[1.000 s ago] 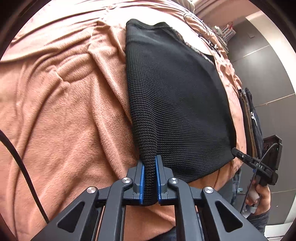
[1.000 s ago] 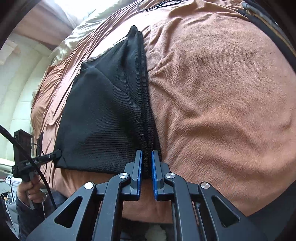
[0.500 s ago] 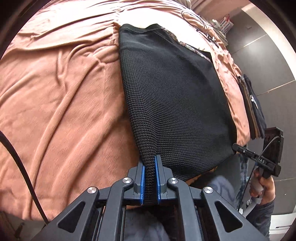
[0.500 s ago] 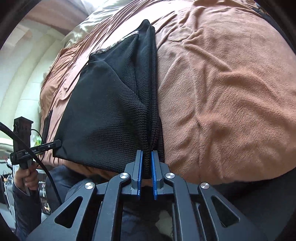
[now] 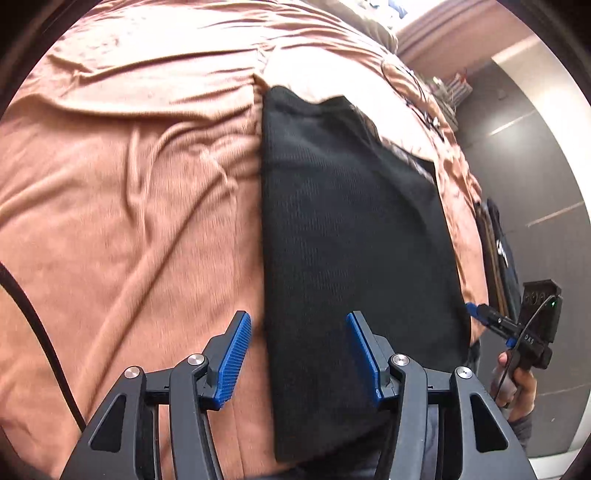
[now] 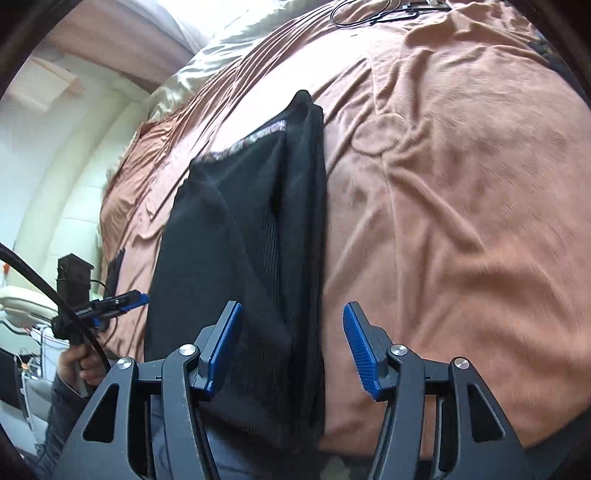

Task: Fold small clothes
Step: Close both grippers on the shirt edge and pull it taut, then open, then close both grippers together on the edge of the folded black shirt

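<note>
A black knit garment (image 5: 351, 236) lies folded flat on the brown blanket (image 5: 129, 221), its near edge hanging over the bed's front edge. My left gripper (image 5: 299, 354) is open and empty, its blue pads either side of the garment's left edge. In the right wrist view the same garment (image 6: 251, 258) shows a folded layer along its right side. My right gripper (image 6: 291, 350) is open and empty over the garment's right edge. Each gripper appears at the side of the other's view: the right one (image 5: 517, 328), the left one (image 6: 99, 306).
The brown blanket (image 6: 461, 184) covers the whole bed, wrinkled. A black cable (image 6: 373, 14) lies at the far end. Dark folded clothes (image 5: 498, 251) sit at the bed's right edge. A pale pillow (image 6: 221, 55) is at the back. Grey wall panels stand to the right.
Both grippers have opened and let go of the garment's near corners. The garment has dropped flat onto the blanket, and both grippers have drawn back a little.
</note>
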`<action>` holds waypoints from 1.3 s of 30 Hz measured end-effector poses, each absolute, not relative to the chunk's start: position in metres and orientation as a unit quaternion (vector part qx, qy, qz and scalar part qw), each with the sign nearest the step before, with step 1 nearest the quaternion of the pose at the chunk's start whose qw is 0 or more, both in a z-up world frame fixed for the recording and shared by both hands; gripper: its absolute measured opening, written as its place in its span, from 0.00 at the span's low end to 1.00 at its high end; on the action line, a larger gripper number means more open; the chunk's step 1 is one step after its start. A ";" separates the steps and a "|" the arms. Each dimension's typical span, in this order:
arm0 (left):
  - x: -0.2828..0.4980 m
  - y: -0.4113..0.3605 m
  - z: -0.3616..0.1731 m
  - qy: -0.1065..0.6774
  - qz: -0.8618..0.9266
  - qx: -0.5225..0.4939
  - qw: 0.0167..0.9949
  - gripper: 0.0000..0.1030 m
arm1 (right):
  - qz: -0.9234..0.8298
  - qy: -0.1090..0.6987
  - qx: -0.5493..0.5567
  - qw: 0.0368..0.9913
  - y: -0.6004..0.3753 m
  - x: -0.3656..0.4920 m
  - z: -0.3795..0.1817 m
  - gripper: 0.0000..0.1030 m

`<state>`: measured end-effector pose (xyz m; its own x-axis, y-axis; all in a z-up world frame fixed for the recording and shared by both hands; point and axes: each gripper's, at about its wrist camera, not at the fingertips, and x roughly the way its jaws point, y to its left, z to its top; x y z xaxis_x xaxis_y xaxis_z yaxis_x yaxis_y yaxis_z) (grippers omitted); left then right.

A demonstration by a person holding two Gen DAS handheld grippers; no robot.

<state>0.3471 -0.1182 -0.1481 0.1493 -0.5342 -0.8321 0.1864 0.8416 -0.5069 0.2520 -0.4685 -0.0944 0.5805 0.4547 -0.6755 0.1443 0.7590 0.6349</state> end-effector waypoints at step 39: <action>0.504 -0.144 -0.171 0.561 -0.252 -0.215 0.759 0.08 | 0.100 0.442 0.282 0.846 -0.436 0.420 -0.099 0.11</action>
<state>0.5044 -0.1437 -0.1713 0.2439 -0.6238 -0.7426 0.1420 0.7804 -0.6089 0.4196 -0.4356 -0.0990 0.5894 0.4188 -0.6908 0.0803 0.8205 0.5660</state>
